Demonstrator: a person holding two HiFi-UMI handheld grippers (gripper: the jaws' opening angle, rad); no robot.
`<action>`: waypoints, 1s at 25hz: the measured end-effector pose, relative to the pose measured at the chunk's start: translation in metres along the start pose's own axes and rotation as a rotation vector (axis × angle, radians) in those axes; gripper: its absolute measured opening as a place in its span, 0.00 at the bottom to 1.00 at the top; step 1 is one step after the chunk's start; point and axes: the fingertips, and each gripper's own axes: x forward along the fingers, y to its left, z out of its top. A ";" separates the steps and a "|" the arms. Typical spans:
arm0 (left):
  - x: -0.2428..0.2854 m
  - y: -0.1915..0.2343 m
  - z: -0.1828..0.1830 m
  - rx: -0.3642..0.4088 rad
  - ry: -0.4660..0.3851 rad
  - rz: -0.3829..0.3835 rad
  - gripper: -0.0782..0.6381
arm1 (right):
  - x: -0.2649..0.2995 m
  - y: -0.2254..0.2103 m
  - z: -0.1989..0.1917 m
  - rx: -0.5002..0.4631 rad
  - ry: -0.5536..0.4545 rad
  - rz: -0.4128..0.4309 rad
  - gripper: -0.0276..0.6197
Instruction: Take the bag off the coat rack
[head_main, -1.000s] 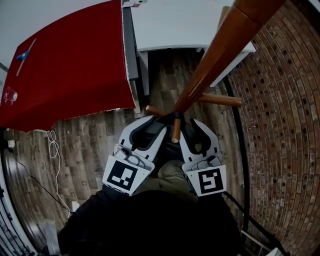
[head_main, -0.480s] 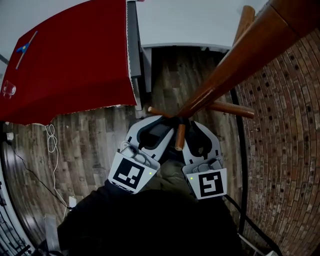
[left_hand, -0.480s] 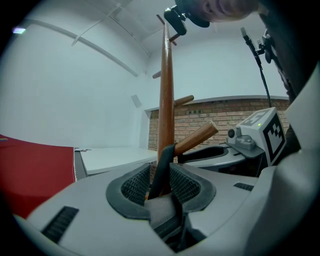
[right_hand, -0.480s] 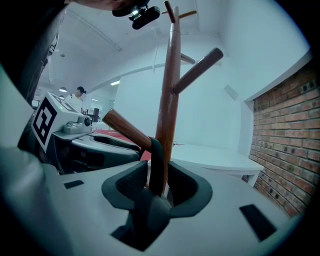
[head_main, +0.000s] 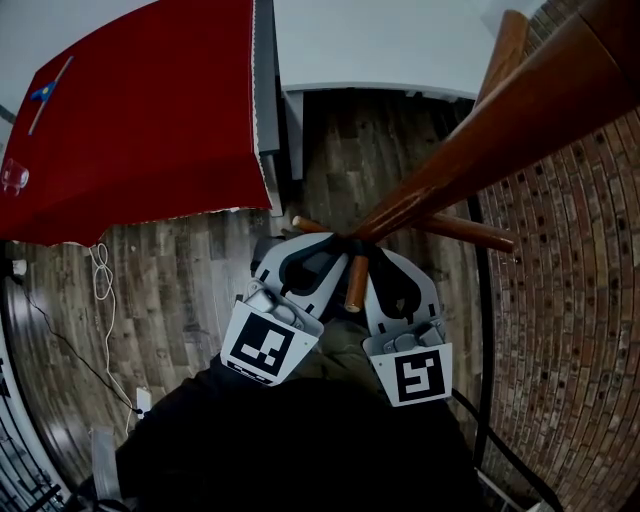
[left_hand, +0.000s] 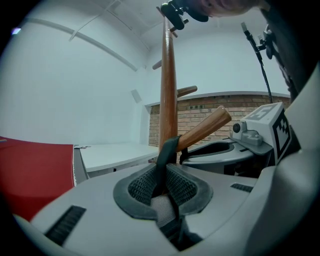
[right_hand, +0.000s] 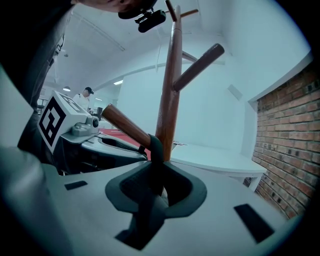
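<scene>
A wooden coat rack pole (head_main: 470, 150) leans across the head view, with a short peg (head_main: 356, 283) pointing toward me. A dark bag strap (left_hand: 166, 155) loops over that peg (left_hand: 205, 129). Olive bag fabric (head_main: 345, 345) shows below, between the two grippers. My left gripper (head_main: 300, 240) sits left of the peg, its pads (left_hand: 182, 187) pressed on the strap. My right gripper (head_main: 388, 248) sits right of the peg; its jaws have just been closing and now pinch the strap (right_hand: 155, 150) between them. Most of the bag is hidden under the grippers.
A red-covered table (head_main: 140, 120) stands at the left and a white table (head_main: 380, 45) behind the rack. A brick wall (head_main: 570, 300) curves along the right. A white cable (head_main: 105, 290) lies on the wooden floor. A person (right_hand: 87, 92) stands far off.
The left gripper has sunk a little and drawn nearer to me. The right gripper stays in place, its jaws drawn together on the strap.
</scene>
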 end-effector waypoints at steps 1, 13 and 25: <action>0.000 0.000 0.002 0.002 -0.006 0.002 0.19 | 0.000 0.000 0.000 0.001 -0.001 -0.002 0.14; -0.029 -0.004 0.038 -0.053 -0.056 0.015 0.16 | -0.021 0.006 0.035 0.026 -0.057 -0.073 0.11; -0.083 -0.039 0.075 -0.057 -0.077 -0.073 0.16 | -0.078 0.044 0.074 0.040 -0.088 -0.221 0.11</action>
